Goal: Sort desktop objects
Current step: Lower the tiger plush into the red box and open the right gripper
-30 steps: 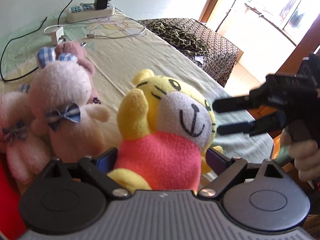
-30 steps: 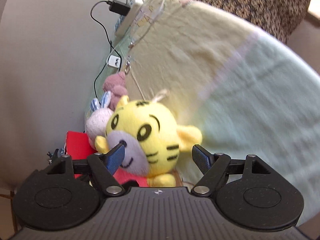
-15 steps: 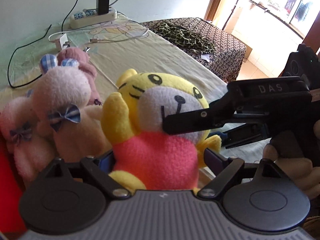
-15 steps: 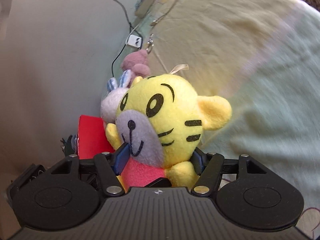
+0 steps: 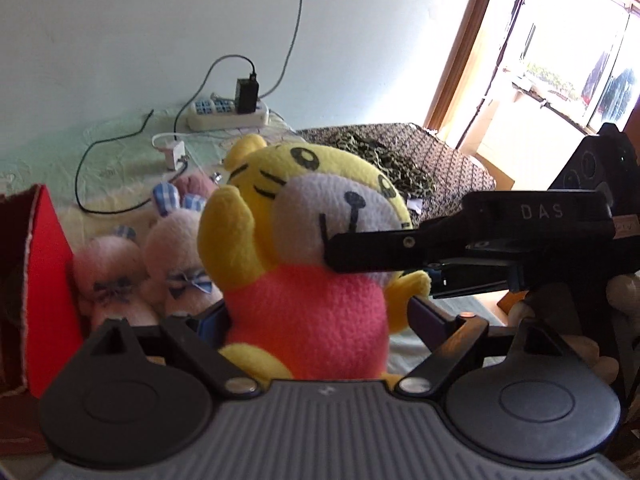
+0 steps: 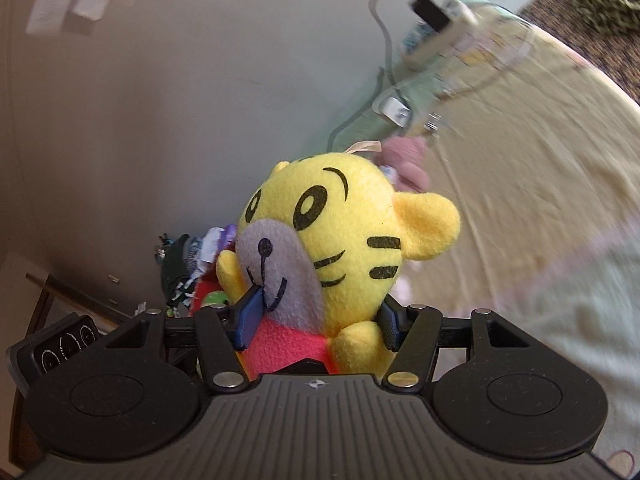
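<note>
The yellow tiger plush (image 5: pixel 304 240) with the pink-red body is held upright above the pale tablecloth (image 6: pixel 520 160), gripped from two directions. The left gripper (image 5: pixel 316 322) approaches from below and in front; its blue-padded fingers (image 5: pixel 428 320) bracket the toy's lower body, the left one pressed into the fabric, the right one just beside the toy's flank, so the jaws stand partly closed around the body. Whether both pads bear firmly cannot be told. The right gripper (image 6: pixel 318 320) comes in level from the toy's left side, seen in the left wrist view as a long black arm crossing the toy's muzzle at the neck. In its own view its two blue pads (image 6: pixel 250 316) are closed in on the toy's neck and upper body, one against the grey muzzle, the other behind the yellow arm; the plush fills the gap. A hand (image 5: pixel 560 320) grips the right gripper's handle at the right edge of the left wrist view, partly hidden. Behind the toy, two pink rabbit plushes (image 5: pixel 160 264) with checked bows sit side by side on the table, beside a red box (image 5: pixel 44 280). A white power strip (image 5: pixel 228 114) with a black charger (image 5: pixel 247 94) lies near the wall.
</note>
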Tool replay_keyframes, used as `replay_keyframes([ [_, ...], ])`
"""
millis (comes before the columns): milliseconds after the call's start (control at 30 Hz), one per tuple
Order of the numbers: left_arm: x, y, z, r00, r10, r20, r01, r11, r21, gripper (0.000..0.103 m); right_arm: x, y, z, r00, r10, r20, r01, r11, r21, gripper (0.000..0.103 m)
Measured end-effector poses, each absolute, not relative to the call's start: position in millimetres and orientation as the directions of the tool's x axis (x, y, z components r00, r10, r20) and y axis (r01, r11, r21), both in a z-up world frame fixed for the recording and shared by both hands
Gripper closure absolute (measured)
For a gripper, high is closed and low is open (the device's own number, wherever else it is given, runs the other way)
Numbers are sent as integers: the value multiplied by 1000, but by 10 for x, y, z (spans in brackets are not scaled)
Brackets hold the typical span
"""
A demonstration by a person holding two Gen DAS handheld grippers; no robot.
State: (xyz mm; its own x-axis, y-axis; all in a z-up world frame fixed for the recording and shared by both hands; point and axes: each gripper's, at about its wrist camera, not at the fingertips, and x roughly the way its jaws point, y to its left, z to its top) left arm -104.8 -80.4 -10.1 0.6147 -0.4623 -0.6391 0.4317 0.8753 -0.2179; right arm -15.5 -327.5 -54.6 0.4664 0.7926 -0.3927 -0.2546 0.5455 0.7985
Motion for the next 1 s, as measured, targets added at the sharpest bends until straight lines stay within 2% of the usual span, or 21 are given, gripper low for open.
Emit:
replay_keyframes([
  [267,-1122,-193,275,712,-450,-539,414,889,-195,14,-260,-2701,-173,487,809,-327,-364,529,767,42],
  [567,-1076,712,360,742,-420,-523,389,904,-174,14,-341,-1740,-100,524,780,-342,-355,565,745,46],
  [767,-929,1150,237,722,-433,-539,395,898,-192,14,-369,-1254,-113,567,719,-402,-339,649,681,48],
  [1000,-756,1303,-26,654,-448,-609,418,886,-202,13,-287,-829,-94,574,591,-568,-290,795,533,49],
])
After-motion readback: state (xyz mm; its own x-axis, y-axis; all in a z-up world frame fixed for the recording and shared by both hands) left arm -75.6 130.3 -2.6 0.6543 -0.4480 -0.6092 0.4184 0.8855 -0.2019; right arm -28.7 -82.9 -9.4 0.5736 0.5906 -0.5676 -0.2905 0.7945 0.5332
